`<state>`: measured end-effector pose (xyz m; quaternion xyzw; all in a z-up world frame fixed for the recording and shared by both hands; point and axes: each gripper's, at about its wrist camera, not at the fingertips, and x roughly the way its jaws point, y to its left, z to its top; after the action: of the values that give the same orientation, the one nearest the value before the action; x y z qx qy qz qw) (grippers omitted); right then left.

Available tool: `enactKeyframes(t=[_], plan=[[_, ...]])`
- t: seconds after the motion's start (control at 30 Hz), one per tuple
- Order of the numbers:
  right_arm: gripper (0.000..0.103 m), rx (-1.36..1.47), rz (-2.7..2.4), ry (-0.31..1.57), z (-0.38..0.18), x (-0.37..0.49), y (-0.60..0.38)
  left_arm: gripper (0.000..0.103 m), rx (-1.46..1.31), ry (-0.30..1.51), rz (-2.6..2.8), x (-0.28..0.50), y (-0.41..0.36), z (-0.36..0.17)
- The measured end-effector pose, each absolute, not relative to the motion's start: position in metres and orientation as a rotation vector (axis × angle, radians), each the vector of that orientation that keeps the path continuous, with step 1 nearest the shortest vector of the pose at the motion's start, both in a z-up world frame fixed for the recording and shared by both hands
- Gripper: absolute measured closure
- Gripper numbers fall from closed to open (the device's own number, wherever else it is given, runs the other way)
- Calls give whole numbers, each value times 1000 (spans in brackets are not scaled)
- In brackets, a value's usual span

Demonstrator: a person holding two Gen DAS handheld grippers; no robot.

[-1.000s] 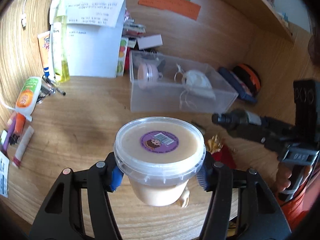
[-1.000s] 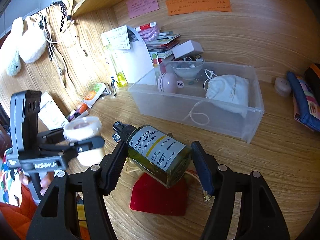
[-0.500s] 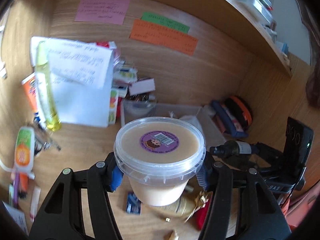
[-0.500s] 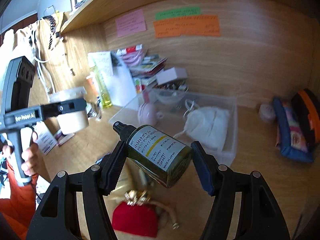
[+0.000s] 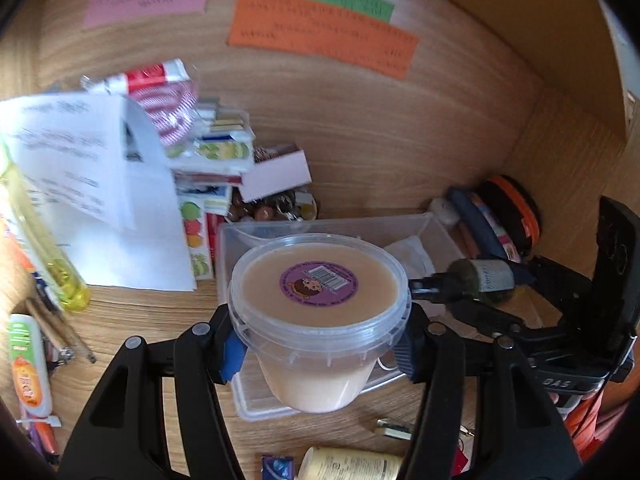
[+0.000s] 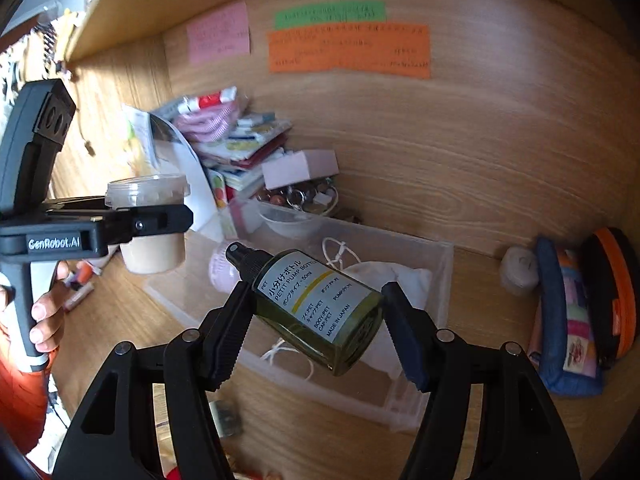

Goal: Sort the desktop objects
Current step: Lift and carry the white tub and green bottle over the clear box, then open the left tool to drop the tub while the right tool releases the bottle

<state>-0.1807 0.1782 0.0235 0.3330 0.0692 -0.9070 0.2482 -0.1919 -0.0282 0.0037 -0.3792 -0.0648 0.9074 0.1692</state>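
Note:
My left gripper (image 5: 320, 350) is shut on a clear tub of beige cream (image 5: 318, 320) with a purple sticker on its lid, held in the air above the near end of a clear plastic bin (image 5: 256, 400). My right gripper (image 6: 316, 330) is shut on a dark green pump bottle (image 6: 316, 308) with a white label, held tilted over the same bin (image 6: 436, 276). The tub also shows in the right wrist view (image 6: 150, 224), and the bottle in the left wrist view (image 5: 476, 280). A white drawstring pouch (image 6: 400, 280) and a pink round item (image 6: 224, 272) lie in the bin.
A stack of booklets and a white paper sheet (image 5: 100, 200) stand at the back left. A yellow bottle (image 5: 48, 256) and orange-labelled tube (image 5: 28, 372) lie left. Pouches (image 6: 576, 316) lie right of the bin. A cream-coloured bottle (image 5: 352, 466) lies near the front.
Both grippers have moved forward and up toward the back wall with their loads. They now hang over the clear bin, which was farther ahead before.

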Motion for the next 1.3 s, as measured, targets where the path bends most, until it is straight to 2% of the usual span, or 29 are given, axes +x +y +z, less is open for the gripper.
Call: enactKeyframes(t=[0.53,0.97,1.1,1.23,1.3], plan=[[41,1048,-2405,211,-20,-212,180,44,-1185,-118,2454,-216,1,-41],[41,1073,-2411,257,-29,-216,180,44,-1198,43,2504,-211,14,-55],[35,1054,-2430,280,-28,-216,179,42,-1203,131,2525,-208,19,-59],[21,1020,-2478,328,-29,-213,176,35,-1176,90,2513,-205,14,-54],[20,1012,-2482,331,-30,-213,176,32,-1171,57,2512,-205,8,-52]])
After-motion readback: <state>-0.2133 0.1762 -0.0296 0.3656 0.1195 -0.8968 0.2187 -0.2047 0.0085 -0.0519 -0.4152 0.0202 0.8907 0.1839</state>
